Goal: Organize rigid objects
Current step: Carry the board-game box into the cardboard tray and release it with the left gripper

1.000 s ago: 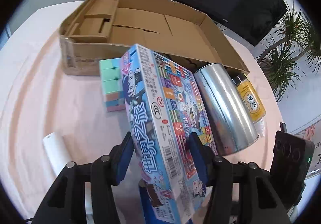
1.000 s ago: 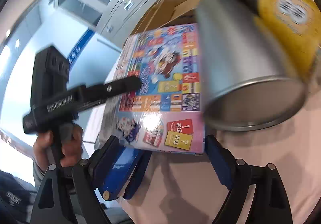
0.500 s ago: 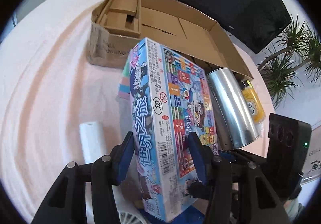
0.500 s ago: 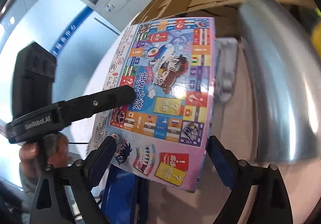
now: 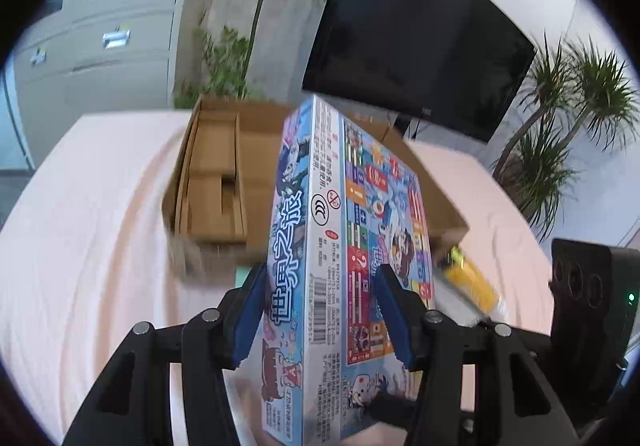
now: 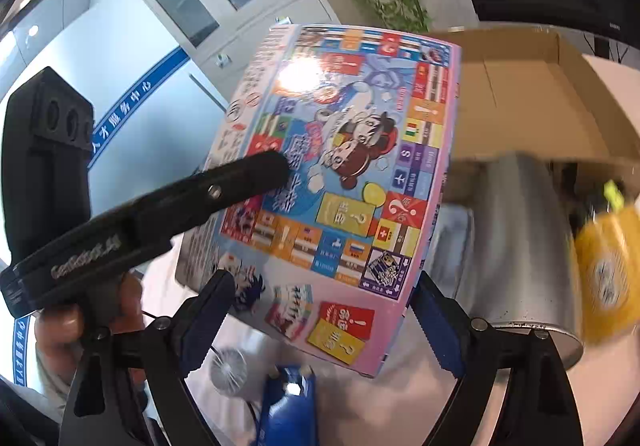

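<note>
Glossy blue and pink, the board game box [image 5: 344, 246] stands on edge, clamped across its thin sides by my left tongs [image 5: 320, 310], above the pink-clothed counter [image 5: 92, 214]. Ahead of them lies the open cardboard box [image 5: 216, 182]. My right tongs [image 6: 324, 310] gape wide just below the game box; to their right lie a metal can [image 6: 520, 238] and a yellow bottle [image 6: 608, 274].

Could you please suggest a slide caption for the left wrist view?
Left claw shut on an upright board game box, held above the pink table before an open cardboard tray.
</note>
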{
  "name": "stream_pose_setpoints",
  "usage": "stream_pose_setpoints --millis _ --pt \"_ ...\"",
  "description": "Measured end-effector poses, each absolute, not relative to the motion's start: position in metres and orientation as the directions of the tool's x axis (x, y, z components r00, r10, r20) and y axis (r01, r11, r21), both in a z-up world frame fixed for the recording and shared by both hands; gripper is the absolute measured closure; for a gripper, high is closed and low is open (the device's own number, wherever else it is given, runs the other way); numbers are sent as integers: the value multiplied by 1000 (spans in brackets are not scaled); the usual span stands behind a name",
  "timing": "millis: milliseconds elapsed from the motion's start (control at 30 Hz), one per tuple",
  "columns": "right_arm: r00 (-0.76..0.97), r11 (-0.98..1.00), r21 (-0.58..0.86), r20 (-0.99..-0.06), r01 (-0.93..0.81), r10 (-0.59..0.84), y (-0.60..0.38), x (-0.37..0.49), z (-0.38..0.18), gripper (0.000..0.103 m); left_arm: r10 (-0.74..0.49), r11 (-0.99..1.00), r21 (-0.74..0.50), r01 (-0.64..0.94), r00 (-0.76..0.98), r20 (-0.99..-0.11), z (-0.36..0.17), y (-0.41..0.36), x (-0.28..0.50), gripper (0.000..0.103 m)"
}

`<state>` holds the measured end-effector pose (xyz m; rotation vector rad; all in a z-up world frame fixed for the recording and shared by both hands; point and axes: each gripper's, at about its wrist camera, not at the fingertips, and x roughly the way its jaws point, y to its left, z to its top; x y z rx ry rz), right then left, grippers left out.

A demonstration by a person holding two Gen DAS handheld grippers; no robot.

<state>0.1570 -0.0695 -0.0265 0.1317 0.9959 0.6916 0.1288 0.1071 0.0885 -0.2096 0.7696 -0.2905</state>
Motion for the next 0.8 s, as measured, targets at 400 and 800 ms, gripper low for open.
stream_pose_setpoints --millis 400,800 --pt "93 691 583 -732 -427 675 -52 143 -35 33 -433 901 -368 229 505 -746 54 86 120 69" --pt "27 660 656 -701 -368 712 -63 117 -88 22 -485 860 -501 99 464 -741 23 144 91 49"
